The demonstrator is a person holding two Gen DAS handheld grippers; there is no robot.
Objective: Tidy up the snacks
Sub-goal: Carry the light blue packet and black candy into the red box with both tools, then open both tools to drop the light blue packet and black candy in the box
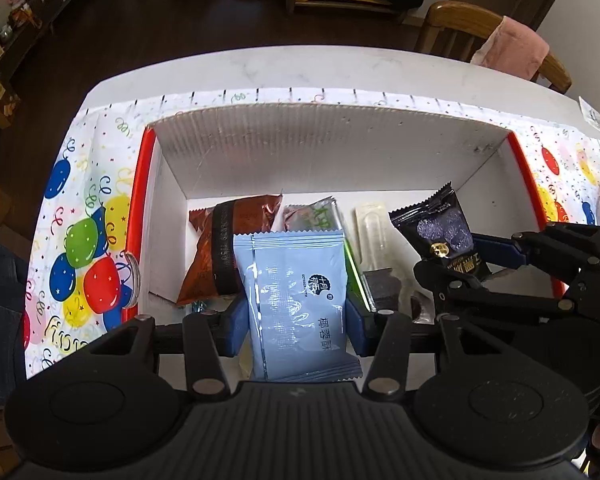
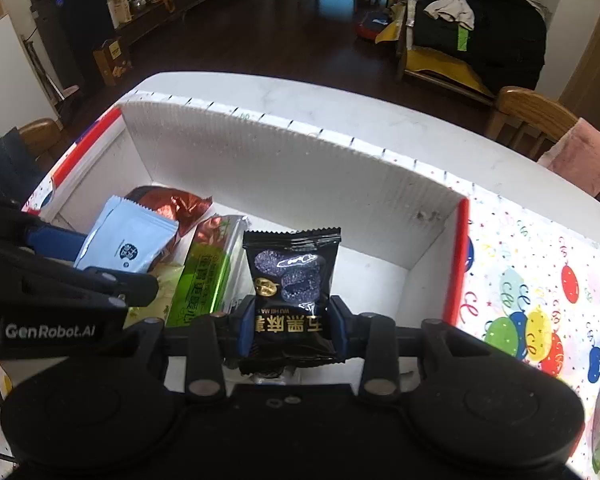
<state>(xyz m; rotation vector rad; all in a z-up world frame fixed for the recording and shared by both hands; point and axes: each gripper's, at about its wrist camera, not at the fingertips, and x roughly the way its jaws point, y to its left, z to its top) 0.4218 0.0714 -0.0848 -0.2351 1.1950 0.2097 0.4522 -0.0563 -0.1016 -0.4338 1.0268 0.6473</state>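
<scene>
My left gripper [image 1: 296, 320] is shut on a light blue snack packet [image 1: 300, 300], held upright over the open white box [image 1: 300, 148]. My right gripper [image 2: 292, 328] is shut on a black snack packet [image 2: 292, 276], held over the same box beside the left one. In the left wrist view the black packet [image 1: 440, 232] and the right gripper [image 1: 480, 256] show at the right. Inside the box lie a brown foil packet [image 1: 228, 248], a green packet [image 2: 204, 280] and a clear plastic item [image 1: 374, 232].
The box has red outer sides and stands on a balloon-print cloth [image 1: 84, 232] over a white table [image 1: 340, 68]. A wooden chair with a pink cloth [image 1: 508, 48] stands behind the table. Dark floor and cluttered furniture lie beyond.
</scene>
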